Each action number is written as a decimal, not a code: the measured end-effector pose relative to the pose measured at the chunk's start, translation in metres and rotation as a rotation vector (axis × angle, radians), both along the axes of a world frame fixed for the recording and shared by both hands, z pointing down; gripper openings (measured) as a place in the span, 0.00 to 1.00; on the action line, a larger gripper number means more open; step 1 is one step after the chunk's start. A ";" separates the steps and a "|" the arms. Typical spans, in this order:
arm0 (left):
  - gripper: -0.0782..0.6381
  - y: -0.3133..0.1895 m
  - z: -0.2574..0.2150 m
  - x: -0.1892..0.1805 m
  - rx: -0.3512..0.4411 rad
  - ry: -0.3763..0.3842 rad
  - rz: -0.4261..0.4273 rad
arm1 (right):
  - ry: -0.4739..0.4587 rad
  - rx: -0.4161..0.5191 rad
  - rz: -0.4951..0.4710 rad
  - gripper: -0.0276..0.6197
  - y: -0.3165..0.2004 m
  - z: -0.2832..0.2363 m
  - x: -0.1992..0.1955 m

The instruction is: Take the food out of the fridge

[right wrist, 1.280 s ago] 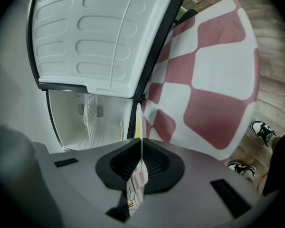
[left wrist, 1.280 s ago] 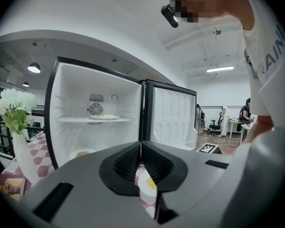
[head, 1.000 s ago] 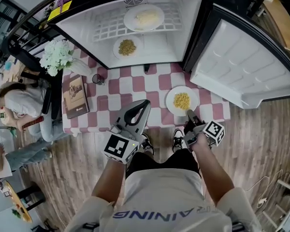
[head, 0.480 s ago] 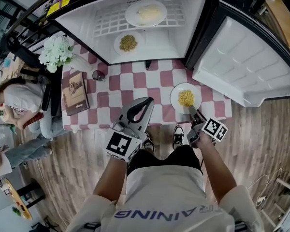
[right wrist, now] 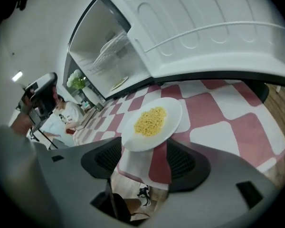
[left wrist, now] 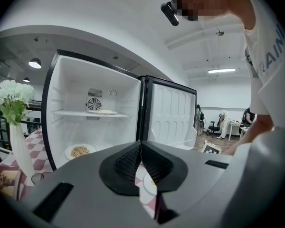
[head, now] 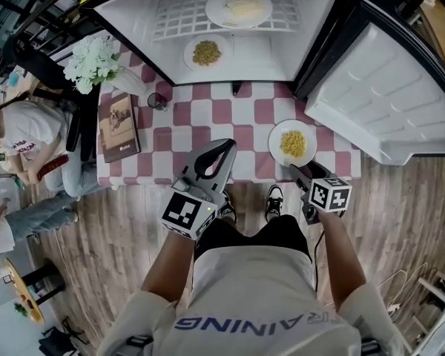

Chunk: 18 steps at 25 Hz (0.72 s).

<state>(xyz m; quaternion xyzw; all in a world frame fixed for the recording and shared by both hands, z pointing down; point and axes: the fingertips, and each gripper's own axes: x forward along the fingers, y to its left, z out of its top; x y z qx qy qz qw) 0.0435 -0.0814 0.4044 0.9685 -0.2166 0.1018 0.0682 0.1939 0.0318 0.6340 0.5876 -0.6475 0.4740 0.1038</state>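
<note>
The open fridge (head: 311, 35) holds a plate of pale food (head: 238, 7) on its wire shelf and a plate of brownish food (head: 206, 53) on its floor. A white plate of yellow food (head: 293, 142) lies on the checked table (head: 215, 124) near the front edge. My right gripper (head: 297, 172) is just short of that plate, and its jaws are opening. In the right gripper view the plate's near rim (right wrist: 147, 127) sits over the wide gap of the gripper (right wrist: 143, 151), with the pads off it. My left gripper (head: 224, 146) hangs over the table's front edge, shut (left wrist: 141, 146) on nothing.
The fridge door (head: 386, 102) stands swung out at the right. On the table's left are a vase of white flowers (head: 93, 69), a book (head: 119, 127) and a small glass (head: 157, 101). A seated person (head: 22, 143) is left of the table.
My right gripper has rolled over and its jaws have gone from shut on the plate's rim to wide apart. The plate stays on the table. My left gripper has held still.
</note>
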 end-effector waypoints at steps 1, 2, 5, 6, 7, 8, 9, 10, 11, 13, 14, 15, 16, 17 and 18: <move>0.13 0.000 0.001 -0.001 -0.003 -0.003 -0.001 | 0.025 -0.006 -0.033 0.48 0.001 0.001 0.000; 0.13 0.000 0.003 -0.001 -0.006 -0.005 -0.002 | 0.047 -0.012 -0.063 0.49 0.001 0.002 0.000; 0.13 0.002 0.006 -0.002 -0.012 -0.011 -0.006 | 0.103 -0.035 -0.137 0.50 0.004 0.008 0.001; 0.13 0.002 0.007 -0.002 -0.013 -0.013 -0.009 | 0.120 -0.044 -0.157 0.50 0.006 0.010 0.001; 0.13 0.003 0.008 -0.003 -0.014 -0.015 -0.011 | 0.135 -0.053 -0.174 0.49 0.007 0.012 0.002; 0.13 0.003 0.008 -0.004 -0.015 -0.017 -0.014 | 0.147 -0.063 -0.186 0.49 0.008 0.013 0.002; 0.13 0.002 0.009 -0.005 -0.016 -0.017 -0.017 | 0.154 -0.072 -0.195 0.49 0.009 0.014 0.003; 0.13 0.002 0.009 -0.005 -0.016 -0.017 -0.019 | 0.157 -0.080 -0.200 0.49 0.010 0.015 0.003; 0.13 0.002 0.009 -0.006 -0.016 -0.017 -0.022 | 0.159 -0.088 -0.205 0.49 0.011 0.017 0.003; 0.13 0.002 0.008 -0.007 -0.016 -0.018 -0.026 | 0.160 -0.104 -0.212 0.49 0.016 0.018 0.002; 0.13 0.002 0.008 -0.007 -0.016 -0.017 -0.028 | 0.163 -0.112 -0.212 0.49 0.018 0.017 0.002; 0.13 0.002 0.007 -0.008 -0.015 -0.016 -0.032 | 0.168 -0.118 -0.209 0.49 0.020 0.015 0.003; 0.13 0.001 0.006 -0.009 -0.013 -0.015 -0.036 | 0.170 -0.116 -0.201 0.49 0.020 0.011 0.005; 0.13 0.001 0.004 -0.009 -0.011 -0.012 -0.041 | 0.167 -0.103 -0.189 0.49 0.018 0.005 0.006; 0.13 0.000 0.003 -0.009 -0.007 -0.008 -0.047 | 0.162 -0.077 -0.170 0.47 0.014 -0.003 0.008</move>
